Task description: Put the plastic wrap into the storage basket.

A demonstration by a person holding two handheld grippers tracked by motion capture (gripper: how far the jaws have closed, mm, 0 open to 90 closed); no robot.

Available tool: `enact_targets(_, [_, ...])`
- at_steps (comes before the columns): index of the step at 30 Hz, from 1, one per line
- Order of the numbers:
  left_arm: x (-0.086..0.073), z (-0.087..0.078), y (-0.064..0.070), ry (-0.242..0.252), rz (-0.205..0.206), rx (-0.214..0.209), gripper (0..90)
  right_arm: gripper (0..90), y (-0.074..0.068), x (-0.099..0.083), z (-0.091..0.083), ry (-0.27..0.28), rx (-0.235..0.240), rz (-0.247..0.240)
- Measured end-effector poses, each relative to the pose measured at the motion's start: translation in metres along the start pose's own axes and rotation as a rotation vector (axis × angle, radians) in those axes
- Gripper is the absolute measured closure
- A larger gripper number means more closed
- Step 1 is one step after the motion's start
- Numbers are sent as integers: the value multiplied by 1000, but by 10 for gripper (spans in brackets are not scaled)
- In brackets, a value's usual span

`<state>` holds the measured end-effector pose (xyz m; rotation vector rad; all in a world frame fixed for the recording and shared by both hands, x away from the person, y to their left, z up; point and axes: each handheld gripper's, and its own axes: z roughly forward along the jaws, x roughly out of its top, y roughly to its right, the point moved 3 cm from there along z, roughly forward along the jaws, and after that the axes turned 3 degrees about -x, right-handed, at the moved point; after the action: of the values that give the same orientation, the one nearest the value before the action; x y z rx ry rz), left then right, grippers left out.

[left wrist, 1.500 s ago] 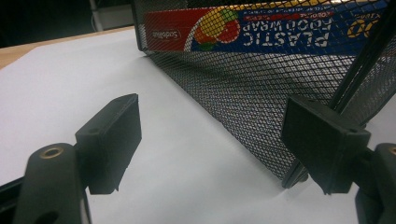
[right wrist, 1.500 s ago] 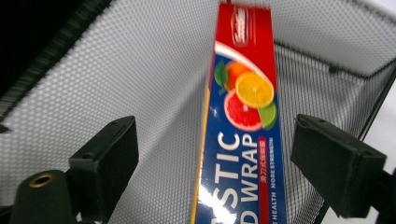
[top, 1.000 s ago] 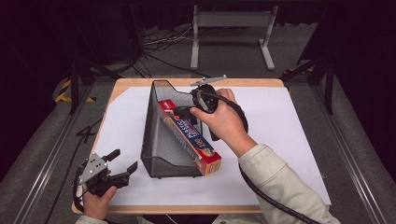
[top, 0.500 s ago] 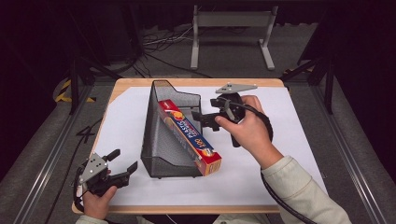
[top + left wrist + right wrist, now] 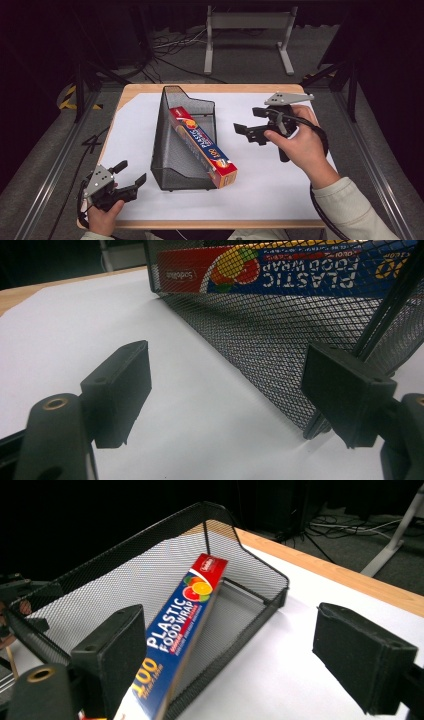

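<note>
"PLASTIC FOOD WRAP" box (image 5: pixel 202 146) slants in mesh tray (image 5: pixel 170 150), end overhanging; both grippers, right (image 5: pixel 248 131) and left (image 5: pixel 131 175), spread, clear of tray.

My right gripper (image 5: pixel 248 127) is off the plastic wrap box (image 5: pixel 202 145), drawn back toward three o'clock, jaws open and empty.

The middle of the white paper-covered table (image 5: pixel 300 200) is blocked by a black wire-mesh file basket (image 5: pixel 172 150), from which a blue-and-red plastic wrap box (image 5: pixel 202 145) juts forward. Open paper is left on both flanks.
</note>
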<state>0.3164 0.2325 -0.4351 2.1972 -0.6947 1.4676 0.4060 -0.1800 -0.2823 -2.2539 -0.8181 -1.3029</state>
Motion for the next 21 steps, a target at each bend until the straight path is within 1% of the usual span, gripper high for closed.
enact_targets(1, [0,0,0,0,0,0,211,148,3,-2,-4,3,-1,0])
enact_targets(2, [0,0,0,0,0,0,211,148,3,-2,-4,3,-1,0])
enact_targets(3, [0,0,0,-1,0,2,211,149,6,-4,-9,7,-2,0])
enact_targets(6, [0,0,0,-3,2,4,211,149,13,-11,-20,1,6,-26])
enact_targets(7, [0,0,0,-2,1,4,211,149,17,-14,-25,10,4,-41])
enact_targets(8, [0,0,0,-3,1,5,211,149,20,-17,-29,16,-1,-44])
enact_targets(14, [0,1,1,-7,2,5,211,145,39,-35,-51,49,-24,-23])
enact_targets(16, [0,2,1,-7,3,5,211,145,44,-41,-55,52,-35,-19])
enact_targets(21, [0,2,1,-7,2,5,211,145,59,-65,-63,68,-46,2])
